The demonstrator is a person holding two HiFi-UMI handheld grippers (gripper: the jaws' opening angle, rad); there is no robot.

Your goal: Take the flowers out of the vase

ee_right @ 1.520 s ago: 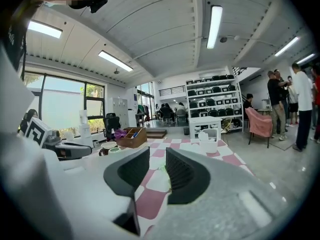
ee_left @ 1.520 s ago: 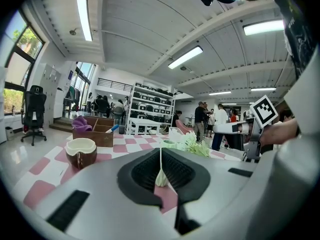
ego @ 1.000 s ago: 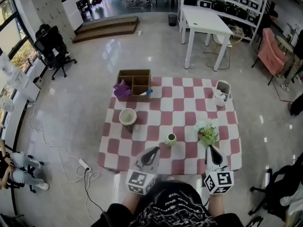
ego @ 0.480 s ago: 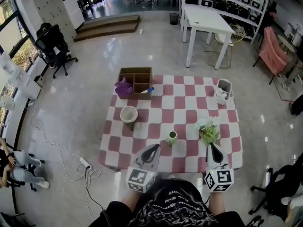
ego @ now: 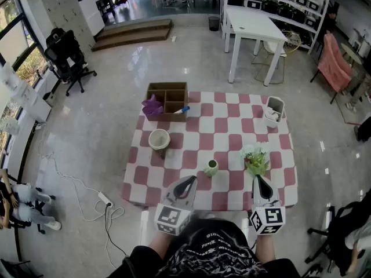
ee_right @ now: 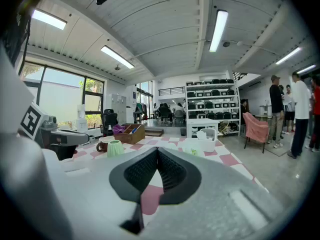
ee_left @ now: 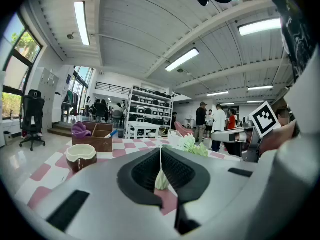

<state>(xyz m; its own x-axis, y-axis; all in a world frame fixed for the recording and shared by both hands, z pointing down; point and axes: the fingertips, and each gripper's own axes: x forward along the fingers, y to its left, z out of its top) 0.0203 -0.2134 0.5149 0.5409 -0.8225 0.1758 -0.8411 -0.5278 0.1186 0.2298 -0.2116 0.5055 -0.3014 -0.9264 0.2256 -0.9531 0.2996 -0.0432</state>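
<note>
Fingers of the left gripper [ego: 189, 181] and right gripper [ego: 259, 180] are pressed together, with nothing held. White-green flowers [ego: 255, 158] are seen just ahead of the right gripper, apart from the small green vase [ego: 211, 167]. If approached with the jaws unopened, the blooms could be shoved or crushed.

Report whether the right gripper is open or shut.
Shut. In its own view, the right gripper has its jaws meeting along one line, with nothing held between them.
</note>
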